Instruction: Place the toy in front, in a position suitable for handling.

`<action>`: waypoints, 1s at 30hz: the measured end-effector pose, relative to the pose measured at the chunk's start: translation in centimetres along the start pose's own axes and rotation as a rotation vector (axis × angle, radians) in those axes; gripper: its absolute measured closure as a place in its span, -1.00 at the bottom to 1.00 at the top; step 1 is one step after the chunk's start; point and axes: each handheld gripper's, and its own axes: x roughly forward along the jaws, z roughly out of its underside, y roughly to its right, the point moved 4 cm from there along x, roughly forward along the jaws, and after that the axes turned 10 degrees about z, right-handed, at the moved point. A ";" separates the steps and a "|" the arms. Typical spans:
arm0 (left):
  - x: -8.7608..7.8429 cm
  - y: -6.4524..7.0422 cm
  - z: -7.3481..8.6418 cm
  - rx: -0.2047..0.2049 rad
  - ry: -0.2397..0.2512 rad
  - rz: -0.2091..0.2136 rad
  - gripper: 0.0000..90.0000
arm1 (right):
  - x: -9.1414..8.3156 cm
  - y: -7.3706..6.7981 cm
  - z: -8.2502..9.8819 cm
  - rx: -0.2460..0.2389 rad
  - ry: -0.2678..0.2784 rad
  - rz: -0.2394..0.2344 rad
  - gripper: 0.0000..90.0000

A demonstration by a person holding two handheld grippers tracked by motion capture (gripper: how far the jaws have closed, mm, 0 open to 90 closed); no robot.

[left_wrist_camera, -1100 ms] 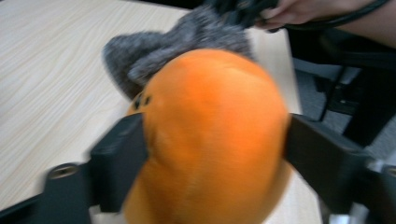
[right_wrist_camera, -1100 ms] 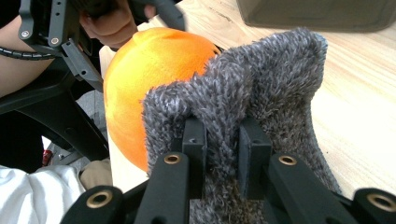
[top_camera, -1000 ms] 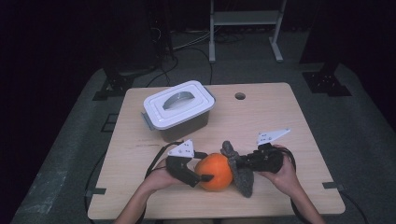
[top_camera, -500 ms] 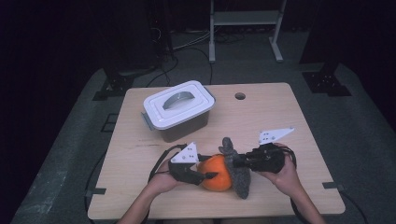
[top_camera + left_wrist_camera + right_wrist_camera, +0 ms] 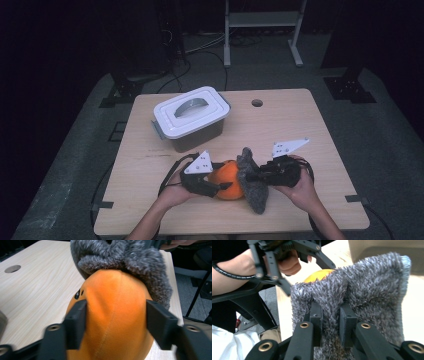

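meanwhile the left gripper [image 5: 113,325] has its jaws on either side of the orange plush toy [image 5: 112,312], which sits at the near middle of the wooden table [image 5: 300,130]; they have just been opening again, and whether the pads press cannot be told. right beside it the right gripper [image 5: 331,315] is clamped tight on a fold of the grey fuzzy cloth [image 5: 362,287] that drapes against the toy. a lidded plastic box [image 5: 190,117] stands farther back.

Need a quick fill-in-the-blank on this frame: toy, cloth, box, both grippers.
1. The left gripper has its jaws on either side of the ____ plush toy.
2. The right gripper is shut on the fuzzy ____ cloth.
3. The white lid on the storage box is ____.
4. The cloth lies against the toy's ____ side in the high view.

Missing words: orange; grey; closed; right
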 end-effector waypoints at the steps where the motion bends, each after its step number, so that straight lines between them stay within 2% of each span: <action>1: 0.0 -0.1 0.0 -0.010 -0.001 0.018 -0.41 | -0.1 0.2 0.1 0.005 0.002 0.005 0.68; 3: 0.1 -0.4 0.2 -0.021 -0.018 0.002 -0.53 | -0.3 0.7 0.3 0.013 -0.001 0.019 0.68; 4: 0.2 -0.5 0.4 -0.029 -0.019 0.010 -0.53 | -0.4 0.9 0.4 0.019 -0.002 0.025 0.68; 6: 0.4 -0.4 0.6 -0.025 -0.017 0.017 -0.42 | -0.6 1.4 0.6 0.029 -0.001 0.035 0.68; 9: 0.7 -0.1 0.5 0.008 -0.023 0.004 -0.12 | -0.8 1.8 0.8 0.041 -0.007 0.056 0.67; 12: 0.7 -0.1 0.5 0.005 -0.016 0.001 0.01 | -1.3 1.5 0.3 0.028 0.006 0.071 0.68; 15: 0.7 -0.3 0.5 -0.002 -0.006 -0.002 0.00 | -1.8 0.4 -0.8 0.009 0.049 0.046 0.68; 17: 0.7 -0.3 0.5 -0.011 0.003 -0.003 -0.11 | -1.5 0.0 -1.0 -0.016 0.031 0.054 0.68; 20: 1.0 -0.5 0.7 -0.019 -0.014 -0.016 -0.55 | -0.6 0.0 -0.6 -0.013 0.007 0.043 0.68; 23: 1.4 -0.8 1.1 -0.049 -0.020 0.008 -0.71 | -0.7 -0.2 -0.8 -0.014 0.013 0.039 0.68; 24: 1.5 -0.8 1.2 -0.046 -0.018 0.021 -0.68 | -0.8 -0.4 -0.9 -0.016 0.017 0.038 0.68; 26: 1.5 -0.6 1.1 -0.027 -0.018 0.028 -0.45 | -0.8 -0.6 -1.1 -0.029 0.015 0.051 0.68; 28: 1.4 -0.3 1.0 0.001 -0.023 0.015 -0.18 | -0.8 -0.8 -1.3 -0.032 0.023 0.052 0.68; 30: 1.1 -0.4 0.9 -0.010 -0.003 -0.007 -0.05 | -0.7 -0.9 -1.4 -0.038 0.021 0.055 0.68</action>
